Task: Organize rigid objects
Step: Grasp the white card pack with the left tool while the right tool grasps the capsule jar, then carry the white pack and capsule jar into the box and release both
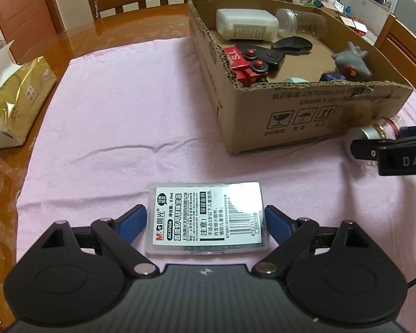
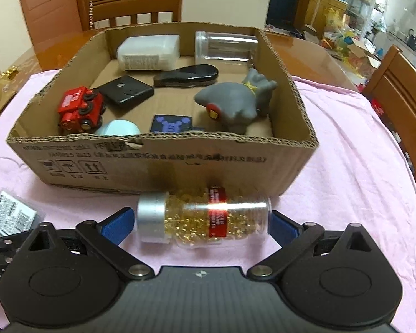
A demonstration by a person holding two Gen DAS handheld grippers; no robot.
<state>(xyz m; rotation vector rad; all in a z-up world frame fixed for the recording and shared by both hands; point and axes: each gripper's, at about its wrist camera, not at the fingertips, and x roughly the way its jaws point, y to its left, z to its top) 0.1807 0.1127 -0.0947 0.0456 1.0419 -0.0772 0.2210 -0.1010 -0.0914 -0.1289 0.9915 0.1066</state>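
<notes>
Between my left gripper's spread blue pads lies a clear flat refill case, pads just clear of its sides. My right gripper straddles a capsule bottle on its side, silver cap toward 9 o'clock; whether those pads touch I cannot tell. At 12 o'clock stands the cardboard box, its near wall hiding part of a pale blue object. The case bears a white printed label, glare washing out its barcode corner. Gold capsules fill the bottle under a red band.
</notes>
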